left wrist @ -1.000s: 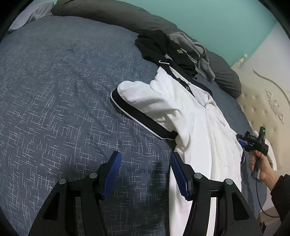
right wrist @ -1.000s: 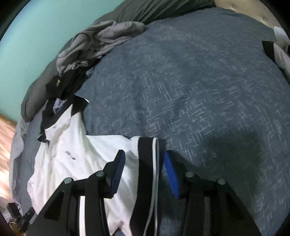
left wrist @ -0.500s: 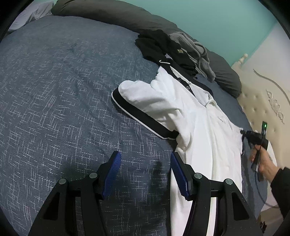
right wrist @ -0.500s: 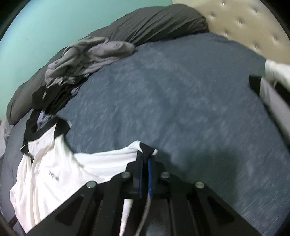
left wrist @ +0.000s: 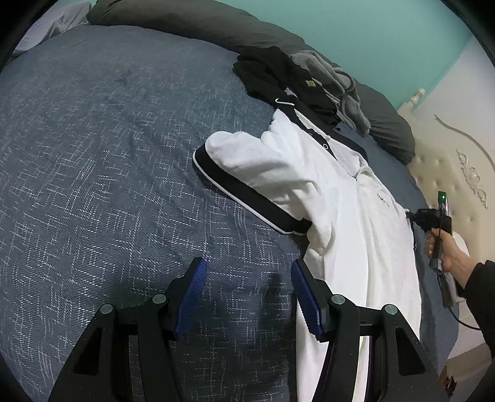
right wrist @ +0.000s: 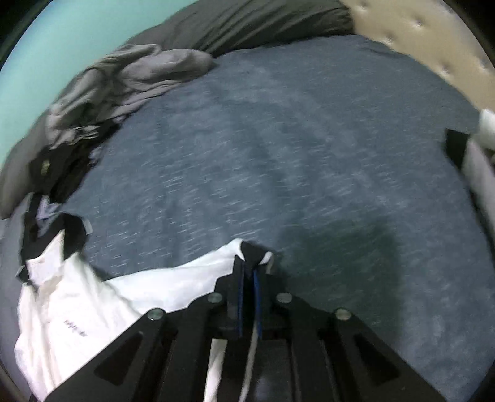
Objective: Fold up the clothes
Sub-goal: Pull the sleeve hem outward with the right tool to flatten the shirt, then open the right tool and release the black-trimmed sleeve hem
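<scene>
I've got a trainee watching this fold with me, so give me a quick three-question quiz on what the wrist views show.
1. True or false: the left gripper grips the white polo shirt.
2. What does the right gripper pinch: A) grey garment, B) the shirt's black sleeve cuff, C) bedspread?
3. Which colour trims the shirt's collar?

Key: 1 false, it is open above the bedspread. 2 B. 3 black.

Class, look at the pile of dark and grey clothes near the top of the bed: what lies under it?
The clothes pile rests on the blue bedspread against the grey pillow. The white shirt has its collar at the pile; anything beneath is hidden.
</scene>
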Tool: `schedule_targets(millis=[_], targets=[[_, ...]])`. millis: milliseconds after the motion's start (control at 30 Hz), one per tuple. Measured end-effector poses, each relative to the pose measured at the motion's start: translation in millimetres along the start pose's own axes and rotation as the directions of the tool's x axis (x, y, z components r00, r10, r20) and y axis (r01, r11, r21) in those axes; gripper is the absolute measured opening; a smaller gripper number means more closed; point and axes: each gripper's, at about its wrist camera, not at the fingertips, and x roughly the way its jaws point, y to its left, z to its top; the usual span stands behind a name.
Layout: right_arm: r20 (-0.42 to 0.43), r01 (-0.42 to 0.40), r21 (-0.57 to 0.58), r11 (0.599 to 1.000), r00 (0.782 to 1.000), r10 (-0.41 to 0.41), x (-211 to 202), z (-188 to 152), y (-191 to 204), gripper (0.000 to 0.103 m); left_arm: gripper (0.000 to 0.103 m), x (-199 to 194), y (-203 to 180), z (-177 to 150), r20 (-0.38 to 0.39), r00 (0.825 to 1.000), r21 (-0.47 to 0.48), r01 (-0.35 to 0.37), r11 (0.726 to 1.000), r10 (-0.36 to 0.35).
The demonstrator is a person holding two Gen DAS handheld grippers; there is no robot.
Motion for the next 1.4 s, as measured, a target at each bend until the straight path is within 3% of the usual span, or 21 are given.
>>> schedule_targets(millis=[133, 233, 500, 567, 600, 633, 667, 867, 1200, 1333, 1367, 1400], targets=[[0.06, -0.046, 0.054, 0.998, 0.997, 0.042, -25.4, -9.3, -14.2, 0.038, 0.061, 1.0, -2.0, -1.1, -0.003, 1.0, 0.004, 0.005, 1.0, -0.005], [0.096, -0.141, 0.089, 0.986, 0.987, 0.132, -49.6, -22.9, -26.5, 0.038, 0.061, 0.6, -4.0, -1.2, -0.003, 1.0, 0.004, 0.011, 1.0, -0.011], [-0.007, -0.243, 0.087, 0.966, 0.97, 0.244, -72.7, -84.8, -26.6, 0.038, 0.061, -3.6, -9.8, -1.8, 0.004, 1.0, 0.005, 0.027, 1.0, -0.027], [-0.006, -0.278, 0.107, 0.955, 0.96, 0.281, -71.7, -91.3, -26.8, 0.028, 0.061, -4.3, -10.5, -2.7, 0.005, 1.0, 0.006, 0.028, 1.0, -0.028], [-0.007, -0.287, 0.106, 0.952, 0.957, 0.29, -70.9, -93.0, -25.1, 0.015, 0.061, -4.8, -10.7, -3.1, 0.006, 1.0, 0.007, 0.029, 1.0, -0.029], [-0.008, -0.29, 0.106, 0.951, 0.956, 0.292, -70.8, -94.8, -24.4, 0.006, 0.061, -4.9, -10.9, -3.1, 0.006, 1.0, 0.008, 0.029, 1.0, -0.029], [-0.01, -0.285, 0.107, 0.952, 0.958, 0.288, -71.6, -96.7, -24.6, 0.004, 0.061, -4.7, -10.4, -3.0, 0.006, 1.0, 0.006, 0.029, 1.0, -0.029], [0.041, -0.249, 0.136, 0.959, 0.968, 0.246, -78.9, -96.8, -41.9, 0.002, 0.061, -5.3, -5.2, -1.7, 0.009, 1.0, -0.006, 0.028, 1.0, -0.028], [-0.004, -0.184, 0.112, 0.976, 0.983, 0.186, -62.3, -104.5, -59.1, 0.002, 0.061, -7.6, -4.9, 0.6, 0.024, 0.999, -0.01, 0.023, 1.0, -0.022], [0.029, -0.18, 0.081, 0.98, 0.984, 0.178, -76.0, -103.0, -50.8, 0.008, 0.061, -8.9, -2.8, 2.9, 0.033, 0.999, -0.024, 0.025, 0.999, -0.024], [0.045, -0.167, 0.078, 0.983, 0.985, 0.164, -81.6, -103.1, -48.7, 0.012, 0.061, -9.5, -3.1, 3.0, 0.035, 0.999, -0.025, 0.026, 0.999, -0.025], [0.066, -0.151, 0.076, 0.986, 0.987, 0.147, -88.4, -103.6, -46.7, 0.023, 0.061, -10.1, -3.6, 3.1, 0.036, 0.999, -0.025, 0.027, 0.999, -0.026]])
